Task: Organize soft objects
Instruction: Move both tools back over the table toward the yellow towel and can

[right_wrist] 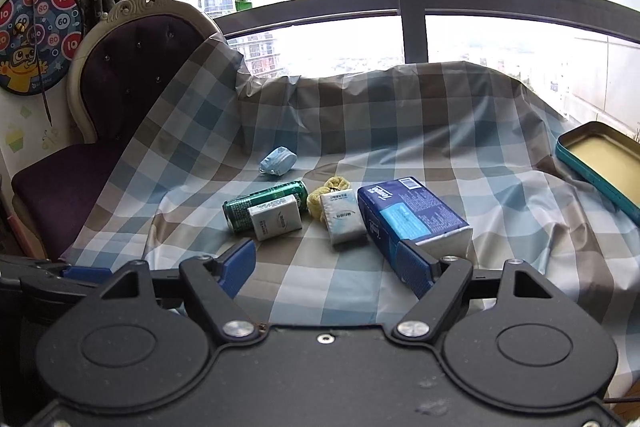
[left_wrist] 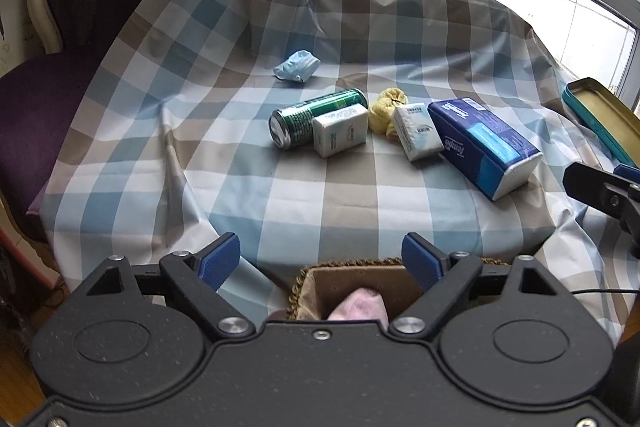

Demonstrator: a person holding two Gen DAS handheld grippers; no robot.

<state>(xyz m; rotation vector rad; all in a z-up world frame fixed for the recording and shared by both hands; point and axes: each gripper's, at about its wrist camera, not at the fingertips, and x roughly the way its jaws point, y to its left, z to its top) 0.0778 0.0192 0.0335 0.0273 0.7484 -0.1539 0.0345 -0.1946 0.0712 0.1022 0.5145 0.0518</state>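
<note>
On the checked tablecloth (left_wrist: 280, 195), beyond both pairs of jaws, we see the soft objects in a loose row. The left gripper (left_wrist: 320, 259) stands wide open with nothing between its blue pads; directly under it lies a fringed basket (left_wrist: 320, 277) holding a pink cloth (left_wrist: 362, 305). The right gripper (right_wrist: 326, 263) is likewise open and empty; its right pad overlaps the near end of the large blue tissue pack (right_wrist: 412, 217), though we cannot tell whether they touch. In the left wrist view that pack (left_wrist: 484, 143) lies at the right of the row. Beside it a small white tissue packet (left_wrist: 418, 133) leans against a yellow soft item (left_wrist: 386, 113). A second white tissue packet (left_wrist: 340, 129) rests against a green can (left_wrist: 316, 117) lying on its side. Farther back, apart from the row, sits a crumpled blue face mask (left_wrist: 298, 65). At the right edge of the table an open teal tin (right_wrist: 600, 163) shows a pale, bare interior. A purple chair (right_wrist: 120, 75) stands at the left, partly draped by the cloth, and a dartboard (right_wrist: 38, 37) hangs on the wall.
</note>
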